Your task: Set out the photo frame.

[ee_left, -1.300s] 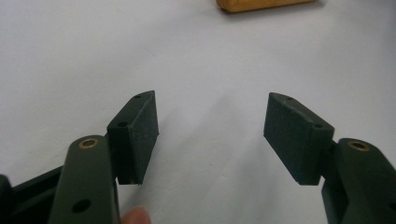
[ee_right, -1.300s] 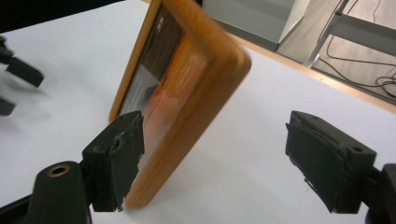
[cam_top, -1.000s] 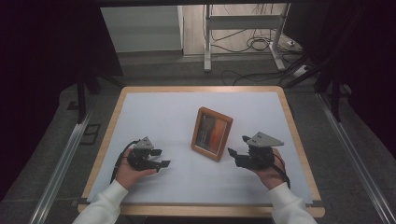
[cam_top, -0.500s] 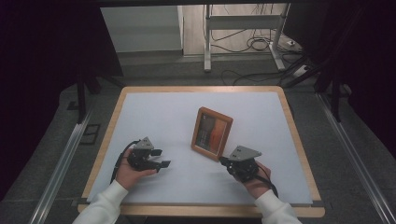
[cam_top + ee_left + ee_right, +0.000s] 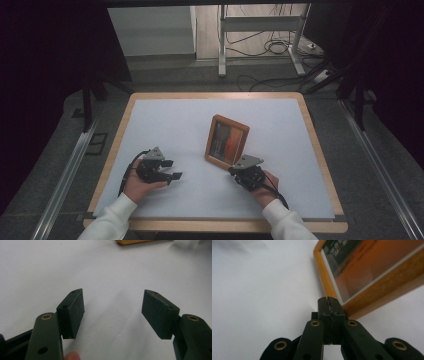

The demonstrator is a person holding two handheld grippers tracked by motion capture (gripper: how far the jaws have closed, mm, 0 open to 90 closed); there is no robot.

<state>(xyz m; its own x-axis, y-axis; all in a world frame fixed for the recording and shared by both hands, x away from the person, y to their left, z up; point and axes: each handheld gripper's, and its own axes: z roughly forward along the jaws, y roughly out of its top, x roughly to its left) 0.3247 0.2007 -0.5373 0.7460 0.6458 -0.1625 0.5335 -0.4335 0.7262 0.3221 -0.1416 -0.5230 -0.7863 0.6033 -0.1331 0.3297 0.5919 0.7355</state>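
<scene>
A wooden picture frame (image 5: pixel 227 140) with an orange picture lies on the white table top, right of the middle. Its corner (image 5: pixel 374 272) fills the upper right of the right gripper view. My right gripper (image 5: pixel 233 170) is shut with nothing between its jaws. Its joined tips (image 5: pixel 329 300) sit low at the frame's near left corner; whether they touch it I cannot tell. My left gripper (image 5: pixel 171 169) rests at the near left of the table, open and empty (image 5: pixel 112 310), apart from the frame, whose edge (image 5: pixel 135 242) shows at the top of the left gripper view.
The table has a raised wooden rim (image 5: pixel 215 95) around its white surface. Beyond its far edge stand a metal rack (image 5: pixel 260 40) and loose cables (image 5: pixel 272 47) on the floor. Metal rails (image 5: pixel 65 175) run along both sides.
My right gripper has moved left and down, from the frame's right side to its near left corner, and its jaws have shut. The left gripper has stayed in place.
</scene>
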